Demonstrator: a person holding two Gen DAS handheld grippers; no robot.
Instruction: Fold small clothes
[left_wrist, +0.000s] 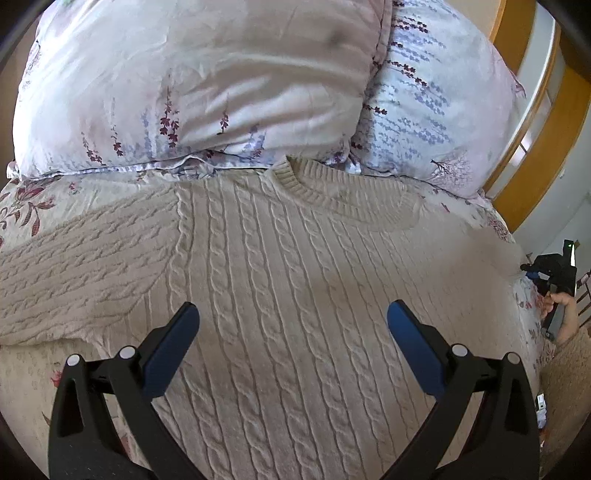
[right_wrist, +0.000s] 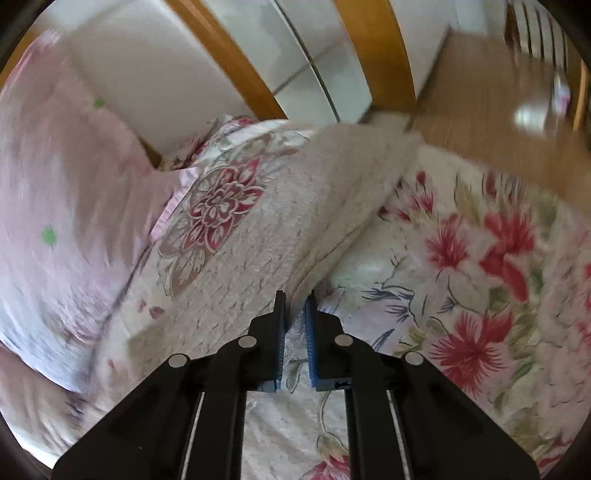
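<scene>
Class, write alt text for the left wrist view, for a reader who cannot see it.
A cream cable-knit sweater lies flat on a floral bedspread, neck towards two flowered pillows. The left gripper hovers over it, fingers wide apart. At the right edge, a hand holds the other gripper.

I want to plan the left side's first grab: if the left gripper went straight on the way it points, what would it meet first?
Most likely the front of the cream cable-knit sweater, which lies flat on the bed right ahead of the left gripper. Its jaws stand wide open and nothing is between them. How far off the knit lies is unclear.
</scene>
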